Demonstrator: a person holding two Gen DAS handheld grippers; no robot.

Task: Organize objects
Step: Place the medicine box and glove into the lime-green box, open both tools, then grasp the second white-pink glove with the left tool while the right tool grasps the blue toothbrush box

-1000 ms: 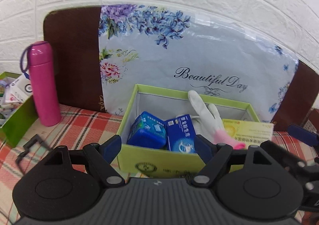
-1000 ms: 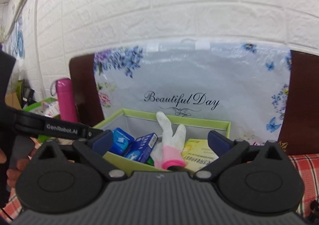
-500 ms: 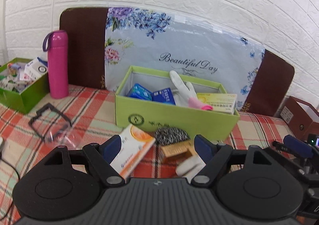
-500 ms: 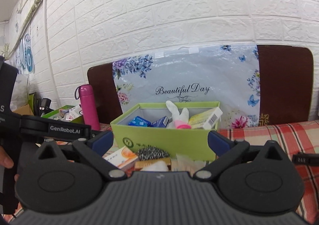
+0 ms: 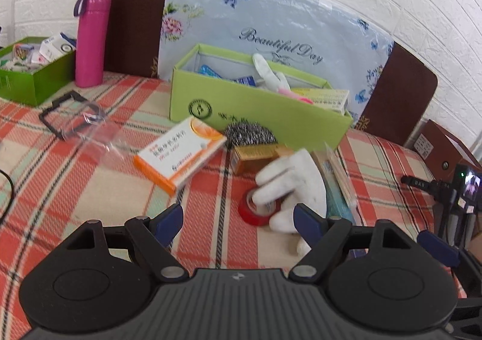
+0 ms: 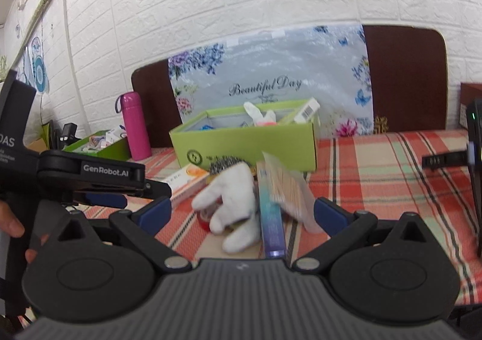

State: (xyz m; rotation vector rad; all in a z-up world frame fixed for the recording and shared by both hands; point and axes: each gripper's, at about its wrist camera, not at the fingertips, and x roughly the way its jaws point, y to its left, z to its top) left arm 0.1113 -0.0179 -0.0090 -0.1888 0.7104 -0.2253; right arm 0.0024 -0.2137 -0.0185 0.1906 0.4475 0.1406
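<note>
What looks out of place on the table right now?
One white glove lies loose on the cloth, draped over a red tape roll, while its likely mate sticks up from the green box. The orange carton sits askew in front of the box.

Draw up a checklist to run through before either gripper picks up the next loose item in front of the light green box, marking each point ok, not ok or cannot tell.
1. Left gripper open, empty: ok.
2. Right gripper open, empty: ok.
3. Light green cardboard box has spare room: cannot tell.
4. White fabric glove lies free on the table: not ok, it rests over the red tape roll.
5. Orange and white medicine carton unobstructed: ok.
6. Picture sharp enough to aim: not ok, blurred.
</note>
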